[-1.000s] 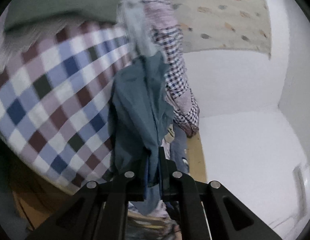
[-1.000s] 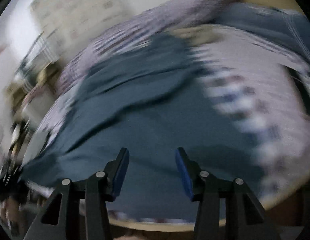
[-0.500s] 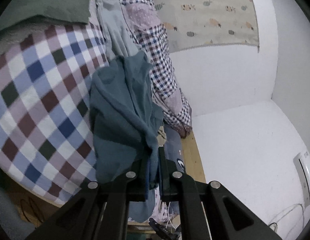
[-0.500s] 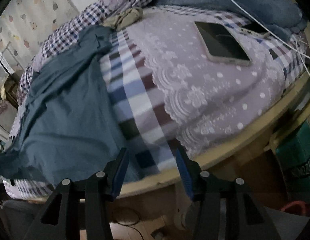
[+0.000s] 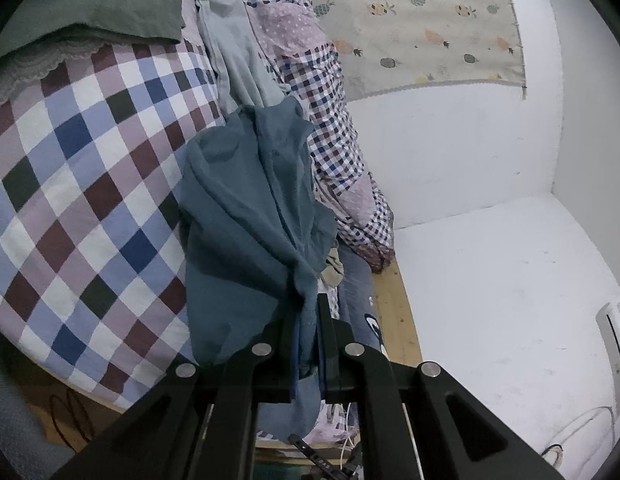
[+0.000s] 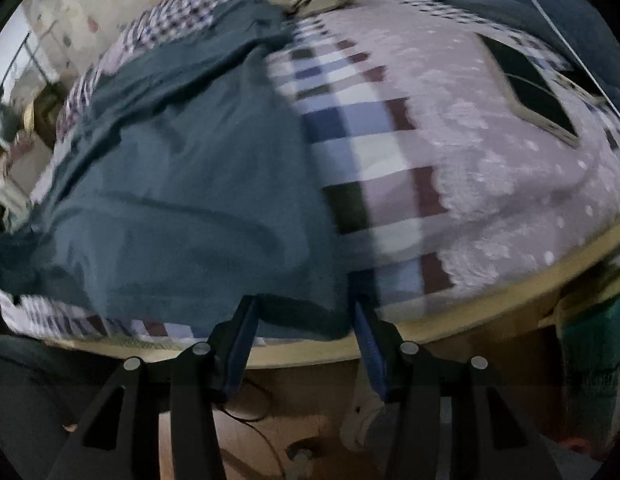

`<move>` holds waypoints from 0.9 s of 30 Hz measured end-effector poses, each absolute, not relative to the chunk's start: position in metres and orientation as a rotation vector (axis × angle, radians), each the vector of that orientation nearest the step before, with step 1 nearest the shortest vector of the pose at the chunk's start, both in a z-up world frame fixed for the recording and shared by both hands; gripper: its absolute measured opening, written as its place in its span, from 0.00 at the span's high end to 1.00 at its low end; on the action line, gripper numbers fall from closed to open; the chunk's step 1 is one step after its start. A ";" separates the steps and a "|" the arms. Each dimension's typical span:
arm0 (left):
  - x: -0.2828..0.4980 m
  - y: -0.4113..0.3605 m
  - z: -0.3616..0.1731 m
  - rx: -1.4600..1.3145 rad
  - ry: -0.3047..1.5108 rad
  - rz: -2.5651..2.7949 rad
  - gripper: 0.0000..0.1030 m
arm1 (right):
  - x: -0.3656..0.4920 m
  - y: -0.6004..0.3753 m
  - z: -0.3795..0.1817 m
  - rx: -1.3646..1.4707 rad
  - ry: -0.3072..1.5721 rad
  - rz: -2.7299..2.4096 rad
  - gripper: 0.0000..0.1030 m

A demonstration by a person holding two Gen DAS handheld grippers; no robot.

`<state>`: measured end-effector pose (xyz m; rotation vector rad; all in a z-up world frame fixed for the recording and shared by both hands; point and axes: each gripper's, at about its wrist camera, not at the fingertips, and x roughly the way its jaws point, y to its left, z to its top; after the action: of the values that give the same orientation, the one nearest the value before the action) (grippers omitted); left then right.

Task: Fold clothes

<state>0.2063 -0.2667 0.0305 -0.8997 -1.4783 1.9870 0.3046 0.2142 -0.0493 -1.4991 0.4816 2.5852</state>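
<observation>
bed covered by a checked sheet of white, blue and maroon squares [image 5: 82,184], seen from both wrist cameras. crumpled teal-blue cotton garment [image 5: 250,216] lying across the sheet, one bunched edge lifted off it toward the left gripper [image 5: 308,320], whose jaws are clamped together on that fabric. right gripper [image 6: 306,320], jaws apart and holding nothing, at the near hem of the garment by the wooden bed edge [image 6: 509,292]. dark-screened flat phone [image 6: 529,92] resting on the lilac lace-trimmed cloth [image 6: 489,168], well apart from the garment.
</observation>
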 end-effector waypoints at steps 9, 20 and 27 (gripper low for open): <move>0.217 -0.281 0.034 -0.892 -1.483 2.034 0.95 | 0.317 0.206 -0.017 -1.361 0.474 2.650 0.97; 0.247 -0.309 0.058 -0.828 -1.456 2.058 0.97 | 0.380 0.221 0.083 -0.963 0.747 2.857 0.97; 0.285 -0.324 0.113 -0.754 -1.289 2.119 0.97 | 0.423 0.223 0.121 -0.788 1.005 2.984 0.97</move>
<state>0.2852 -0.3238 0.1132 -0.7542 -1.2887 2.1193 0.4234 0.2230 0.1214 -0.7881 1.0051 2.9844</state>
